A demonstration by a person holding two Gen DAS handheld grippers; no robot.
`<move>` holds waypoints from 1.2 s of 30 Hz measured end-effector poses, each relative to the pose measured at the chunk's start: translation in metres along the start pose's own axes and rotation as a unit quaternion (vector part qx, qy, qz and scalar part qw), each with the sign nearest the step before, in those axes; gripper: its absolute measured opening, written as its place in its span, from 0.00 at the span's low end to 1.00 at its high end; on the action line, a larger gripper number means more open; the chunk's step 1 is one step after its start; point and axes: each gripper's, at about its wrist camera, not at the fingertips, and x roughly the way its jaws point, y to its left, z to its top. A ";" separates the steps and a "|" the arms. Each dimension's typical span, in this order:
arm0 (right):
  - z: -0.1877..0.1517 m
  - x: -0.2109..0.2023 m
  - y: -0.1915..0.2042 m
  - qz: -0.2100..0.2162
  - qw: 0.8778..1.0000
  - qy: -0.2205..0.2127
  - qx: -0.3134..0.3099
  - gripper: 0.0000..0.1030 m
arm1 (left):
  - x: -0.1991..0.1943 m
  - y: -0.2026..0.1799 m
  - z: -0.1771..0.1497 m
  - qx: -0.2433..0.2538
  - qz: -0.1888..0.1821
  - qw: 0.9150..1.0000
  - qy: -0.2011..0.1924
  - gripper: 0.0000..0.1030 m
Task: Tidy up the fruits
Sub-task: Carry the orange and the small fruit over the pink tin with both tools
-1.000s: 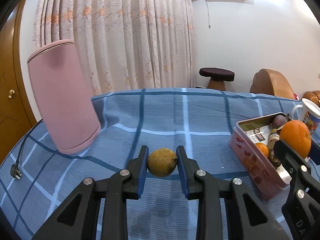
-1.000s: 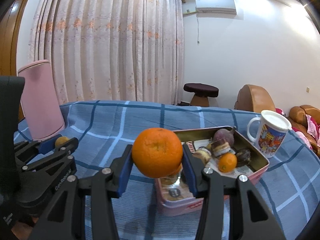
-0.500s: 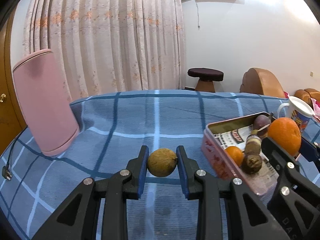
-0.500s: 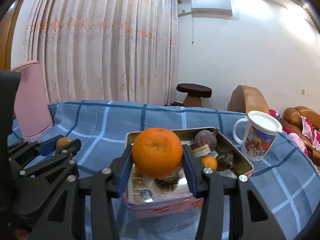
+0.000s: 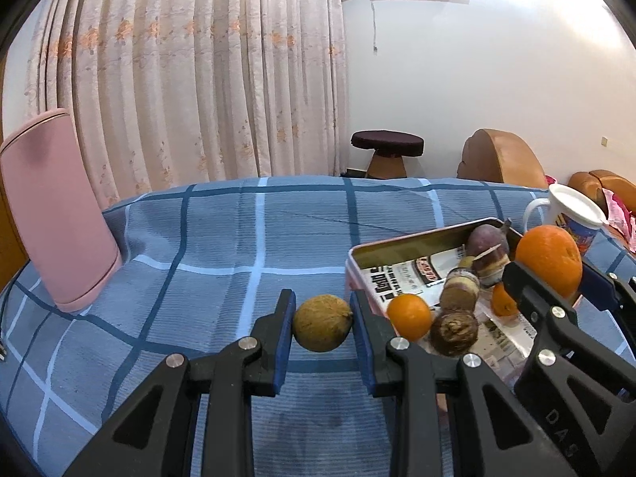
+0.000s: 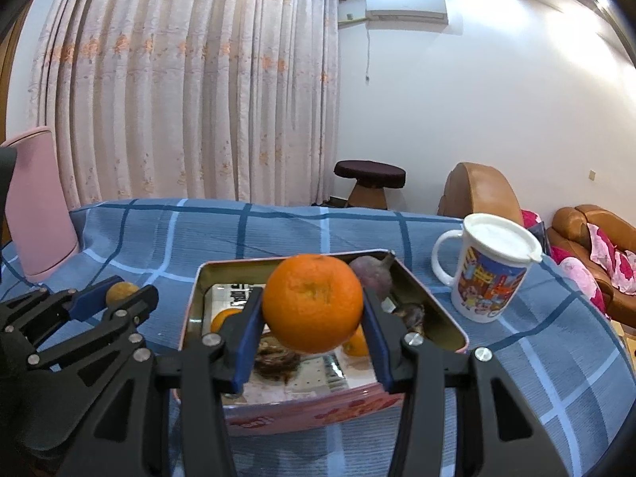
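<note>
My left gripper point(image 5: 322, 328) is shut on a small brown-yellow round fruit point(image 5: 322, 328), held above the blue checked cloth just left of the pink tin box point(image 5: 359, 252). My right gripper point(image 6: 313, 310) is shut on a large orange point(image 6: 313, 308), which hangs over the tin point(image 6: 190, 310). The same orange point(image 5: 549, 259) and the right gripper's fingers point(image 5: 528, 290) show at the right in the left wrist view. Inside the tin lie small oranges point(image 5: 409, 315), dark brown fruits point(image 5: 454, 330) and a purple fruit point(image 5: 487, 238). The left gripper point(image 6: 115, 298) with its fruit point(image 6: 121, 292) appears at the left in the right wrist view.
A tall pink appliance point(image 5: 51, 214) stands at the table's left, with a black cord point(image 5: 6, 318) beside it. A lidded white mug point(image 6: 489, 266) with a colourful print stands right of the tin. Beyond the table are a curtain, a stool point(image 5: 387, 151) and brown sofas point(image 6: 588, 246).
Both grippers have moved right across the table with their fruits held. The tin now lies under the orange and closer beside the left gripper. Grips are unchanged.
</note>
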 end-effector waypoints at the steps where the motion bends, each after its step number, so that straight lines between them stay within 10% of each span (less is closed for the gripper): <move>1: 0.000 0.000 -0.001 0.000 1.000 -0.001 -0.001 0.48 | -0.001 -0.001 0.000 0.001 -0.001 1.000 -0.001 0.29; 36: -0.007 -0.015 -0.032 -0.024 1.000 -0.014 -0.006 0.49 | -0.015 -0.031 -0.003 0.014 -0.010 1.000 -0.021 0.29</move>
